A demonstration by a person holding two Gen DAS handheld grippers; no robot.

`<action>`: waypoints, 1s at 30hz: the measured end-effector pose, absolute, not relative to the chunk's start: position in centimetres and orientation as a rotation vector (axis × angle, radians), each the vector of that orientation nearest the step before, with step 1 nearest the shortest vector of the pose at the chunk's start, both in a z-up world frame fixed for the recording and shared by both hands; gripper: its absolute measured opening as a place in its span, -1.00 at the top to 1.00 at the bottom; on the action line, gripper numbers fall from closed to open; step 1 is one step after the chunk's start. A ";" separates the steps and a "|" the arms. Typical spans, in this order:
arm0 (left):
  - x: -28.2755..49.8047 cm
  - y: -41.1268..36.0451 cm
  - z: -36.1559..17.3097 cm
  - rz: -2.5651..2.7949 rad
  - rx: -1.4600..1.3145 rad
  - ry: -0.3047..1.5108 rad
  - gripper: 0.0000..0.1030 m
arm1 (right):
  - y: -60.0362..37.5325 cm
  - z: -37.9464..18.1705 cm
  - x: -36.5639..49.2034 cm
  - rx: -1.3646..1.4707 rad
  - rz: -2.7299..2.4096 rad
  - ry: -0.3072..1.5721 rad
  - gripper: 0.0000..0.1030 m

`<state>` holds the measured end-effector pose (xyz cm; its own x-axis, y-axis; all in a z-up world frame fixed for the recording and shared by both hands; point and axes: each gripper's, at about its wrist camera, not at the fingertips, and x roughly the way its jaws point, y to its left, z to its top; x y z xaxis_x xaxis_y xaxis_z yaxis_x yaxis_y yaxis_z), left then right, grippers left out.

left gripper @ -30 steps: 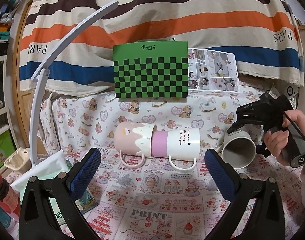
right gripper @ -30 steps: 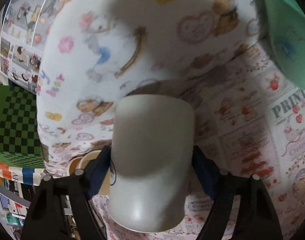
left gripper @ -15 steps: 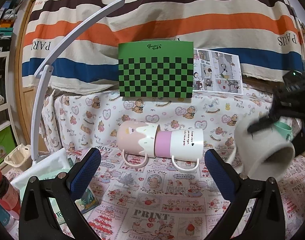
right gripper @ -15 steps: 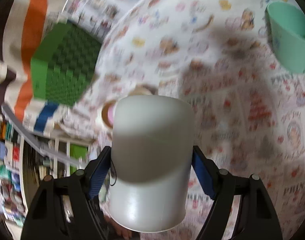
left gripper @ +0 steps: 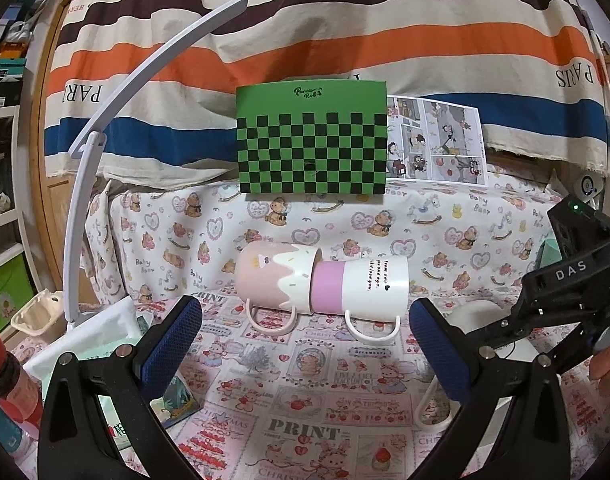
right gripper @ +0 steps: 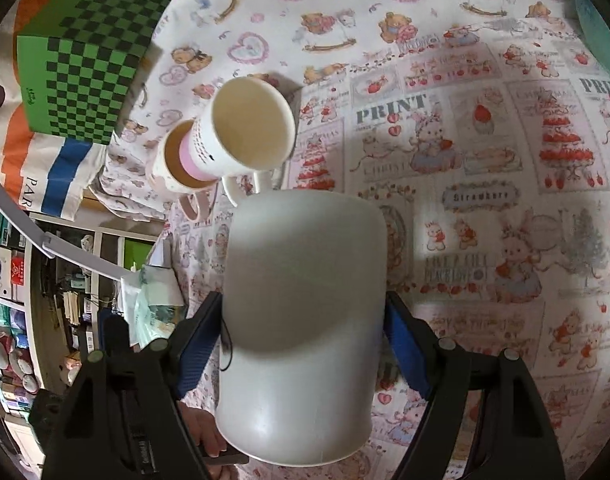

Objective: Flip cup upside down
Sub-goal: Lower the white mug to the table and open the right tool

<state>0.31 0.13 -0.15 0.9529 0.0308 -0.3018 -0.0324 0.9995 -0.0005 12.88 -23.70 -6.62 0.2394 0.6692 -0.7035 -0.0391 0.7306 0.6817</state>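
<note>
My right gripper is shut on a plain white cup, its blue pads on the cup's two sides. The cup hangs base-up over the patterned tablecloth. In the left wrist view the same cup shows low at the right, partly hidden behind my left finger and the right gripper's black body; its handle points down toward the cloth. My left gripper is open and empty, facing the table's middle.
A pink cup and a white-and-pink cup lie nested on their sides at the back. A green checkered board stands behind them. A white lamp arm, a red-capped bottle and packets sit at left. A mint cup is at right.
My right gripper has turned the white cup over, from mouth facing forward to base-up, and lowered it toward the cloth. My left gripper has stayed in place and open.
</note>
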 end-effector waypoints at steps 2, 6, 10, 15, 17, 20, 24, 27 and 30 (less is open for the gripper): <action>0.4 0.1 -0.1 0.032 -0.004 0.309 -0.99 | -23.8 -6.4 12.8 0.590 0.545 1.238 -0.56; 0.5 0.2 -0.1 0.029 -0.004 0.308 -0.99 | -24.2 -4.6 12.0 0.523 0.567 1.143 -0.75; 0.5 0.2 -0.1 0.028 -0.005 0.307 -0.99 | -25.0 -2.3 10.0 0.359 0.511 1.006 -0.83; 0.5 0.1 -0.2 0.026 -0.003 0.306 -0.99 | -26.5 -0.6 6.1 0.161 0.412 0.754 -0.92; 0.5 0.1 -0.2 0.025 -0.002 0.305 -0.99 | -26.9 -0.2 4.3 0.076 0.357 0.618 -0.96; 0.5 0.1 -0.2 0.021 -0.003 0.306 -0.99 | -27.6 0.0 2.3 -0.031 0.325 0.440 -1.00; 0.5 0.1 -0.2 0.016 -0.001 0.304 -0.99 | -29.3 -0.4 1.0 -0.047 0.295 0.296 -1.00; 0.3 -0.2 -0.1 0.013 0.008 0.296 -0.99 | -30.3 -0.8 1.4 -0.024 0.274 0.282 -1.00; 0.3 -0.3 -0.1 0.008 0.012 0.299 -0.99 | -30.9 -1.2 1.5 -0.043 0.241 0.272 -1.00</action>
<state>0.31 -0.31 -0.12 0.9557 0.0094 -0.2941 -0.0059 0.9999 0.0127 1.53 -30.89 -1.25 0.9347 0.2298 -0.2712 -0.2412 0.9704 -0.0092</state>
